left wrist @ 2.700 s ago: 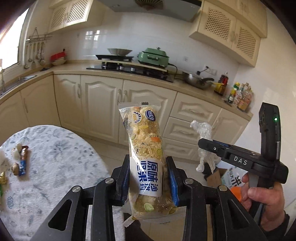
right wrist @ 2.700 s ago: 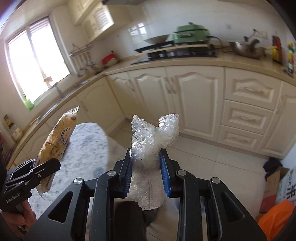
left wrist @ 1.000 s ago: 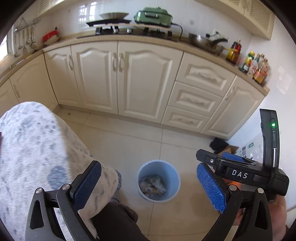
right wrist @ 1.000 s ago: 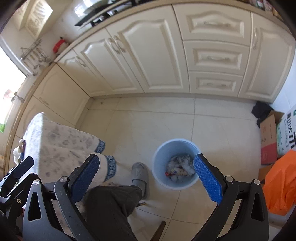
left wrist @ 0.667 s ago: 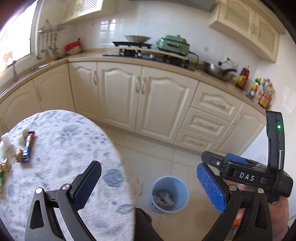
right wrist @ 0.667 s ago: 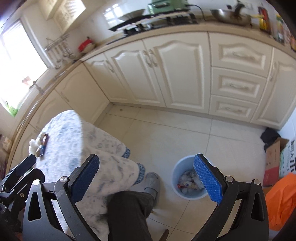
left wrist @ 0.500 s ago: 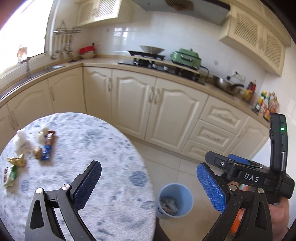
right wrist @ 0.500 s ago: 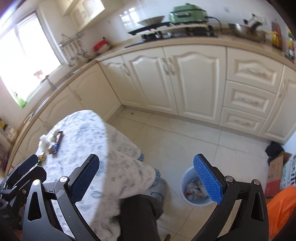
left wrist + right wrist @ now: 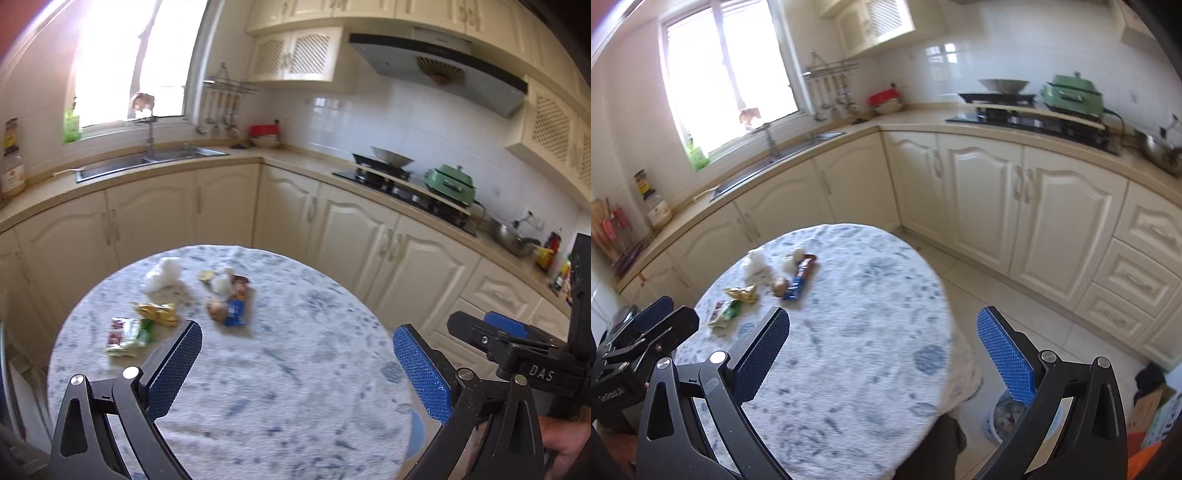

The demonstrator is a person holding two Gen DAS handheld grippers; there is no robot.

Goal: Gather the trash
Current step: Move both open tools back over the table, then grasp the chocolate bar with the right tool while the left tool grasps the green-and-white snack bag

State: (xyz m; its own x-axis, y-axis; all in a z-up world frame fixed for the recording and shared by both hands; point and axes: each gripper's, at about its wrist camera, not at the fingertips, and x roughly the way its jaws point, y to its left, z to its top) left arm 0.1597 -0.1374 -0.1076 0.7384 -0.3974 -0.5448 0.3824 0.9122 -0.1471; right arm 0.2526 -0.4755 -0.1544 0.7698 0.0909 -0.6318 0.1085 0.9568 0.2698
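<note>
Both grippers were spread wide and held nothing. The left gripper [image 9: 297, 365] hung above the near part of a round table [image 9: 295, 369] covered with a white cloth in a blue pattern, its blue pads well apart. The right gripper [image 9: 882, 354] hung over the same table's near right edge, jaws just as wide; in the left wrist view it showed at the right edge of the frame, held by a hand [image 9: 565, 443].

The trash left on the table lay in a loose cluster toward the far left edge of the table — all of it well clear of both grippers. A crumpled white wad [image 9: 164, 278] sat farthest back, with a smaller white scrap [image 9: 221, 282] to its right. Just beside that scrap lay a brown and blue wrapper [image 9: 236, 304], and a small round brownish piece [image 9: 218, 310] touched its left side. Nearer the left edge were a crumpled gold wrapper [image 9: 157, 313] and a green and white packet [image 9: 125, 335], the two just beside each other.

On the floor under the table's right edge stood a pale blue bin [image 9: 1001, 417] with trash in it — partly hidden by the right gripper's finger. Cream cabinets [image 9: 1034, 206] ran behind.
</note>
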